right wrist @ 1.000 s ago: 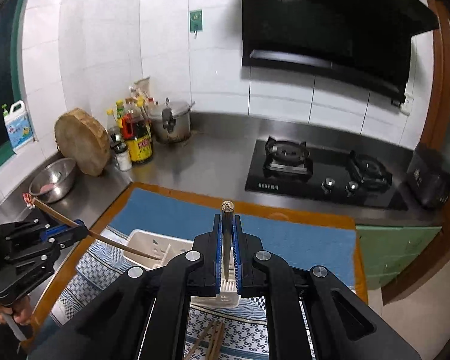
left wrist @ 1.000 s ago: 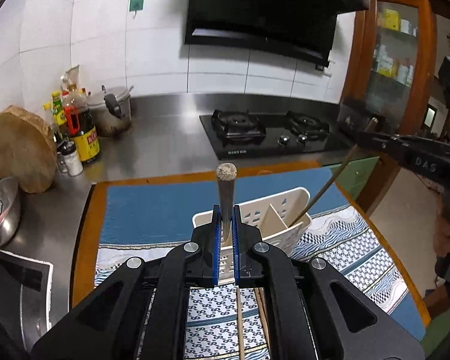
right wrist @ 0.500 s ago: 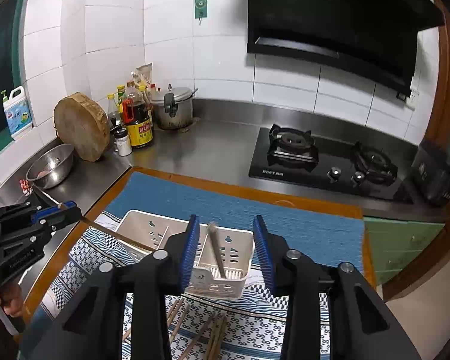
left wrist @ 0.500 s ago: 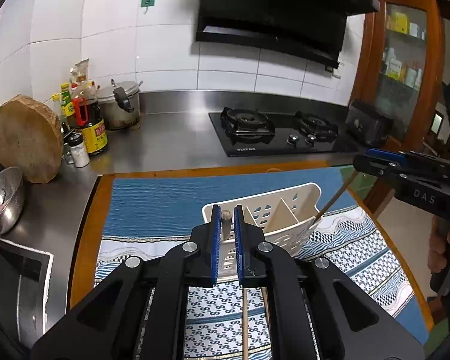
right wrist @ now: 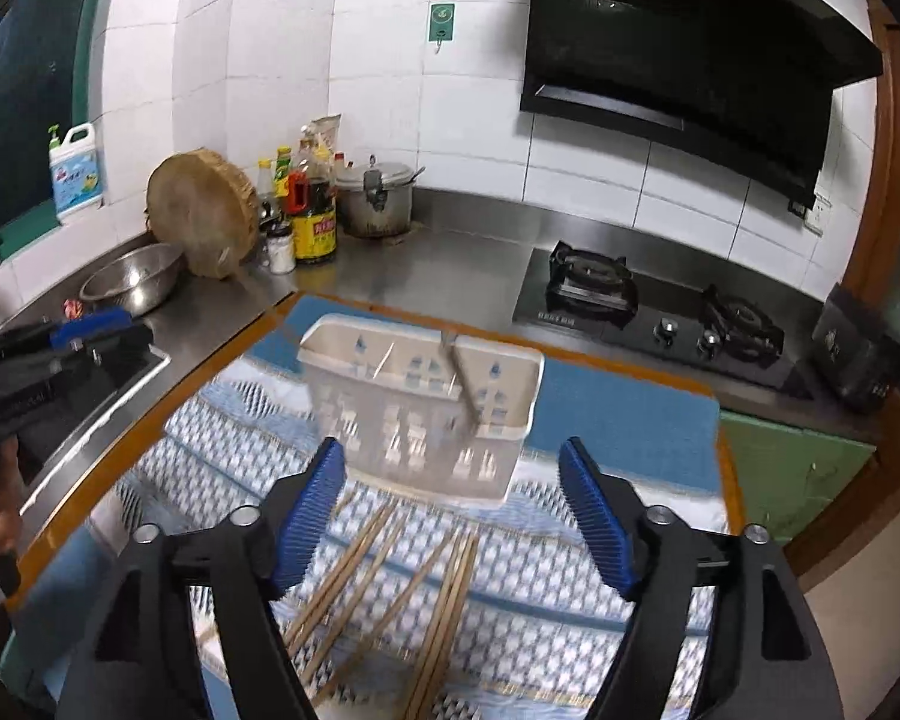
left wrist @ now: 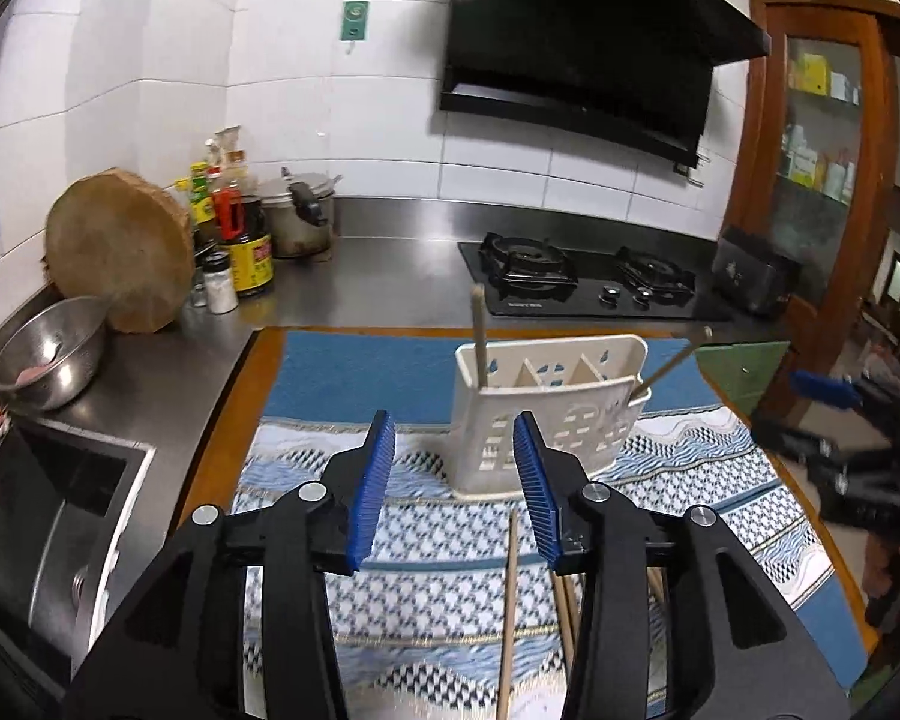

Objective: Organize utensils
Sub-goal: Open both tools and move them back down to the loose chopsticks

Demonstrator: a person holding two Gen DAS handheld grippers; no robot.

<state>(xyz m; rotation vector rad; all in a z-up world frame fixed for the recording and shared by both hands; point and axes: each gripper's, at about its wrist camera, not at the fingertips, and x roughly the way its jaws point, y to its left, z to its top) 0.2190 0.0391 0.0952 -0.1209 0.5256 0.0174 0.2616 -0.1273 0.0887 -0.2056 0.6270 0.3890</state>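
Both claws, left [left wrist: 455, 477] and right [right wrist: 453, 513], gaped empty before the white utensil caddy [left wrist: 546, 408]; one chopstick [left wrist: 479, 333] stood inside, others [right wrist: 390, 594] lay bunched on the worktop cloth, where a careless grab might snag two together

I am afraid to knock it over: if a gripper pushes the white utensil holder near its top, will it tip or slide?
The utensil holder looks like thin perforated plastic, so probably light. It stands tall on a narrow base, holding only two chopsticks, so a high push would likely tip it. The woven mat may grip the base, making sliding less likely.
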